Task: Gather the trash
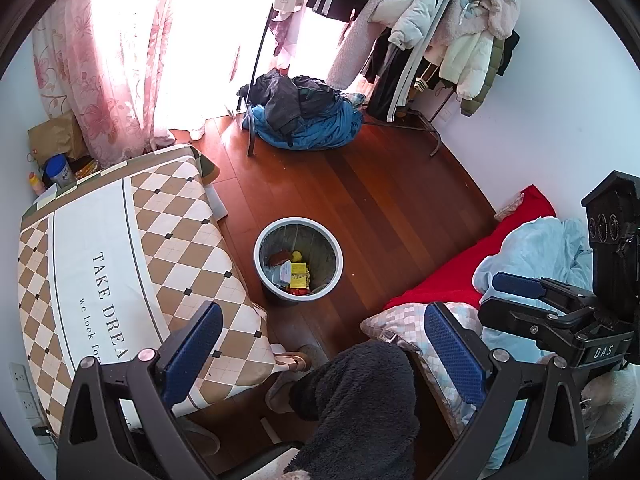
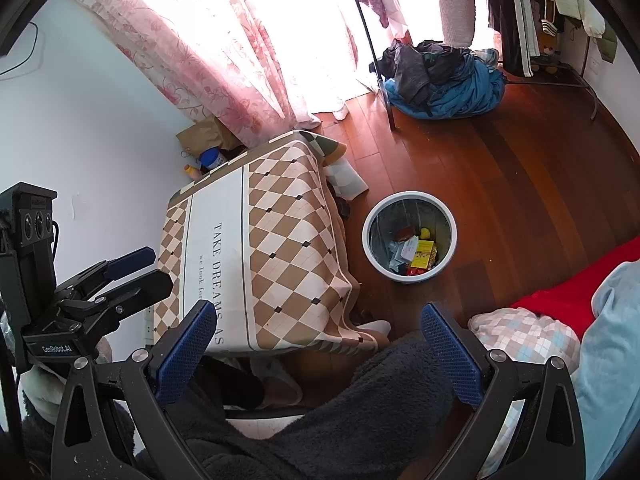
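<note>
A round grey trash bin [image 1: 276, 236] with a pale rim stands on the wooden floor between the table and the bed; it also shows in the right wrist view [image 2: 372, 224]. Inside lie a yellow packet [image 1: 298, 274], a brown item, a small yellow ball and other wrappers. My left gripper [image 1: 324, 340] is open and empty, held high above the floor near the bin. My right gripper [image 2: 320, 340] is open and empty too. The right gripper shows at the right edge of the left wrist view [image 1: 520, 296], and the left gripper at the left edge of the right wrist view [image 2: 140, 268].
A table with a checked brown cloth [image 1: 120, 264] stands left of the bin. A bed with a red sheet [image 1: 460, 276] and blue blanket lies right. A pile of clothes [image 1: 304, 116] and a clothes rack [image 1: 420, 40] stand at the back. My dark fleece leg [image 1: 360, 400] is below.
</note>
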`<state>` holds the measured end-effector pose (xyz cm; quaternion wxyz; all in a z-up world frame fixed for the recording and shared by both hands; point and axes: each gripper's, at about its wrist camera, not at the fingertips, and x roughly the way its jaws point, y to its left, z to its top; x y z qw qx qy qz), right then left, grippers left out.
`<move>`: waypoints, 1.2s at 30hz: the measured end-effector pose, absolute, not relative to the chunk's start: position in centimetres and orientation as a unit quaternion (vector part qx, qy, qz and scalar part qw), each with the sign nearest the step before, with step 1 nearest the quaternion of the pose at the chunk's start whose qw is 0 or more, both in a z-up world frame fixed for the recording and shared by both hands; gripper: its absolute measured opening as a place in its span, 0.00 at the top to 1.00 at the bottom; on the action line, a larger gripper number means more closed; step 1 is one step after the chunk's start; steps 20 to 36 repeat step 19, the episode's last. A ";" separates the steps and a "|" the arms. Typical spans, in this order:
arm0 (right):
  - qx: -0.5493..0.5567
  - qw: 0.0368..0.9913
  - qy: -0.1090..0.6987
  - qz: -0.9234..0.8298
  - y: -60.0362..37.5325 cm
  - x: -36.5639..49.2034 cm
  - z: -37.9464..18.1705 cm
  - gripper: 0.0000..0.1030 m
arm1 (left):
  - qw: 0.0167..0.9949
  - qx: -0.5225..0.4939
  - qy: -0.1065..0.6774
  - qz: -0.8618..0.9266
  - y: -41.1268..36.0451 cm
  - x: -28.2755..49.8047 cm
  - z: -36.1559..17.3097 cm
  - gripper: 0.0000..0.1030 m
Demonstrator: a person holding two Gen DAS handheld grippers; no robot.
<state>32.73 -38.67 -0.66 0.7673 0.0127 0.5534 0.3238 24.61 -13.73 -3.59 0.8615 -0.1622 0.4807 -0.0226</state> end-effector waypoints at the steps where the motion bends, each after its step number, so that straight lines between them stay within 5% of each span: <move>1: 0.012 0.768 0.553 0.324 -38.7 32.7 -0.7 0.00 | 0.862 -0.162 0.481 -0.022 -13.7 24.6 -3.6 0.00; 36: 0.008 0.766 0.555 0.323 -38.1 32.6 -0.7 0.00 | 0.862 -0.167 0.479 -0.024 -13.7 24.8 -3.5 0.00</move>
